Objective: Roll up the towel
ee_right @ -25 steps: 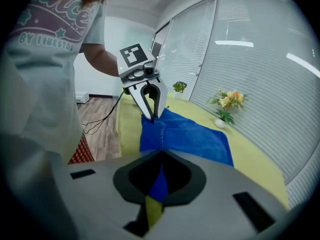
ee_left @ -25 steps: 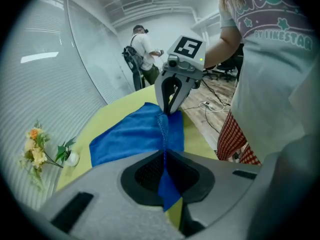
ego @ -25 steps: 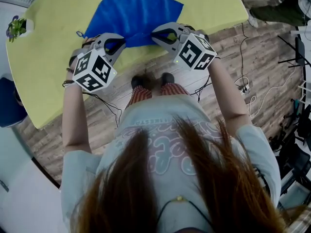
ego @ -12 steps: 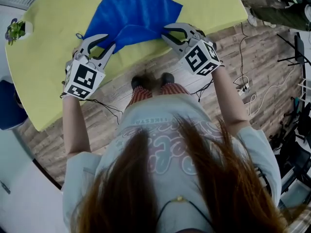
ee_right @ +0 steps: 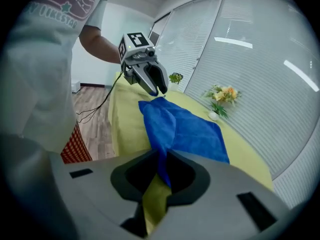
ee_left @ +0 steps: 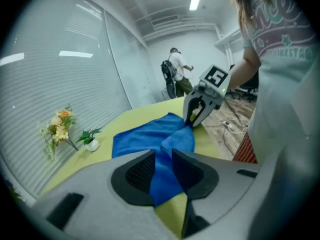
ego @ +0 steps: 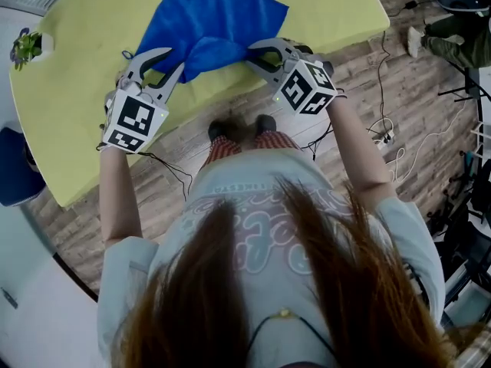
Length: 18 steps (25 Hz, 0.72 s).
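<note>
Both just let go! Left claw (ego: 173,59) and right claw (ego: 251,53) have been opening, jaws apart, the towel's (ego: 211,14) near edge loose between them on the bench (ego: 84,44).

I see a yellow table (ego: 77,106); a blue towel (ego: 207,14) lies on it, a small plant (ego: 27,43) at its corner.
</note>
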Each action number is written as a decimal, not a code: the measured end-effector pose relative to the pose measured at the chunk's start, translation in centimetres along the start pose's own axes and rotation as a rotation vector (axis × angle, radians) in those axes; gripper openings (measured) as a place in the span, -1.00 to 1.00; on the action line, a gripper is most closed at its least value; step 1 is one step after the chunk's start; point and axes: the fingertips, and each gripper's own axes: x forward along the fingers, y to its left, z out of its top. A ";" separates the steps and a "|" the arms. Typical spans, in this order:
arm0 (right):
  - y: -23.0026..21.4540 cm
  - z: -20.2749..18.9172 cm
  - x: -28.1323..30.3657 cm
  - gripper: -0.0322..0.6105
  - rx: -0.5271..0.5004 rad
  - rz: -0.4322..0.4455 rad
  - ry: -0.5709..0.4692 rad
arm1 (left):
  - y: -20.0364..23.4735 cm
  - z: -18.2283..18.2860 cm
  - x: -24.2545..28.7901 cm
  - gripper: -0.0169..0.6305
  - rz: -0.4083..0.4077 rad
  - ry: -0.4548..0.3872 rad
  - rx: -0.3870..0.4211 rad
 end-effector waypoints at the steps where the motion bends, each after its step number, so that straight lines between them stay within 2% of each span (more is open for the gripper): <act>1: 0.0 -0.3 -0.1 -0.73 -0.008 -0.002 0.009 | -1.0 0.5 -0.8 -0.72 -0.037 -0.032 -0.022; 3: -0.2 -0.7 -0.5 -0.74 -0.024 -0.012 0.024 | -3.8 0.8 -1.4 -0.72 -0.134 -0.053 -0.037; 5: -0.2 -1.0 -1.0 -0.70 -0.042 -0.027 0.032 | -5.9 0.2 -0.7 -0.72 -0.180 -0.009 0.016; 7: 0.0 -1.1 -1.3 -0.67 -0.067 -0.033 0.033 | -6.9 -0.9 0.4 -0.72 -0.179 0.055 0.100; 9: 0.3 -1.1 -1.4 -0.70 -0.078 -0.023 0.026 | -6.9 -2.1 1.1 -0.72 -0.163 0.114 0.142; 15: 0.0 -1.8 -1.4 -0.80 -0.099 0.018 0.053 | -5.0 -3.8 1.4 -0.72 -0.121 0.174 0.144; 18: 0.0 -1.9 -1.4 -0.82 -0.108 0.012 0.055 | -5.0 -4.0 1.6 -0.84 -0.120 0.197 0.178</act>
